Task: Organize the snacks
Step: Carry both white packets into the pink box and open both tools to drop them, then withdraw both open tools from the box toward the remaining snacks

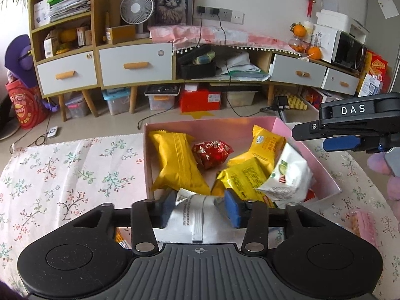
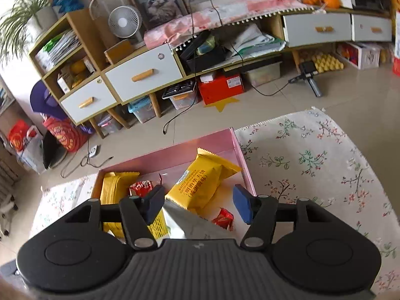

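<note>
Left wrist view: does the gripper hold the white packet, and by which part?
The white packet lies at its crumpled middle between the pads of the left gripper; whether they press on it cannot be told.

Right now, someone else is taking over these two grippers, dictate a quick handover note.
Left gripper: a white foil snack packet sits between its jaws at the near edge of the pink cardboard box; contact unclear.
Right gripper: open, over the box, holding nothing.
Done: yellow wafer packets, a red candy packet and a white green-printed packet lie in the box.
Left: settle the white foil packet inside.
</note>
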Motion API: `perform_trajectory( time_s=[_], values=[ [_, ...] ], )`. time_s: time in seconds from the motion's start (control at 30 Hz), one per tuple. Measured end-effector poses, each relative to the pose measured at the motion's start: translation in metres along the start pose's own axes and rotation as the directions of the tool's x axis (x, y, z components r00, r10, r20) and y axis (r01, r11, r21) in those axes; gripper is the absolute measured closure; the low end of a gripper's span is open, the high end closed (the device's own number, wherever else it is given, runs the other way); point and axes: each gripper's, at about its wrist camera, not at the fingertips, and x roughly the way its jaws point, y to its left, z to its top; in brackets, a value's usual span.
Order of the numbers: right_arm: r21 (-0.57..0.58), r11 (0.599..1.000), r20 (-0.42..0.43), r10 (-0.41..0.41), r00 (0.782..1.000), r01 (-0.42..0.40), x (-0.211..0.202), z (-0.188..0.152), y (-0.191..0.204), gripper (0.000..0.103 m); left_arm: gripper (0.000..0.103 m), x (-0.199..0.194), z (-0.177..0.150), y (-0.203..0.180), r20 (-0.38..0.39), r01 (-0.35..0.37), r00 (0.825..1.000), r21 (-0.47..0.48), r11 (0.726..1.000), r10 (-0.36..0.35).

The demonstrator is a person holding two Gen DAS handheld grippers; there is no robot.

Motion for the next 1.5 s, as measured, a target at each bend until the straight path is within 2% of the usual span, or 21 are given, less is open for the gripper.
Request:
perform_trajectory(
  time_s=[0.13, 0.2, 0.4, 0.7, 1.13, 1.37, 1.5],
  values=[
    [-0.006, 1.0, 0.001, -0.003, 1.0, 0.003, -0.008, -0.002, -0.002, 0.035, 0.046, -0.007, -0.004, -0.002, -0.002, 0.007, 1.0, 0.002, 1.0, -0.007],
    [-0.008, 1.0, 0.006, -0.008, 1.0, 0.008, -0.012, -0.003, -0.003, 0.031, 0.037, -0.013, -0.007, -0.003, -0.002, 0.006, 1.0, 0.002, 1.0, -0.006],
    [-0.021, 1.0, 0.002, -0.019, 1.0, 0.019, -0.028, -0.01, -0.008, 0.019, 0.024, -0.028, -0.016, 0.0, -0.016, 0.015, 1.0, -0.018, 1.0, -0.015],
    [-0.059, 0.997, -0.033, -0.056, 0.998, 0.054, -0.043, -0.031, -0.013, 0.008, 0.011, -0.049, -0.034, 0.005, -0.049, 0.002, 0.999, -0.031, 1.0, -0.003],
    [-0.112, 0.991, -0.072, -0.087, 0.994, 0.078, -0.062, -0.07, -0.025, 0.003, 0.006, -0.065, -0.07, 0.008, -0.091, -0.02, 0.996, -0.048, 0.999, 0.016],
    [-0.128, 0.985, -0.123, -0.131, 0.984, 0.115, -0.064, -0.089, -0.045, 0.003, 0.006, -0.061, -0.086, -0.003, -0.137, -0.013, 0.99, -0.001, 1.0, 0.013],
    [-0.135, 0.976, -0.131, -0.188, 0.973, 0.17, -0.062, -0.093, -0.058, 0.004, 0.006, -0.059, -0.086, -0.019, -0.143, 0.013, 0.99, 0.018, 1.0, -0.01]
  ],
)
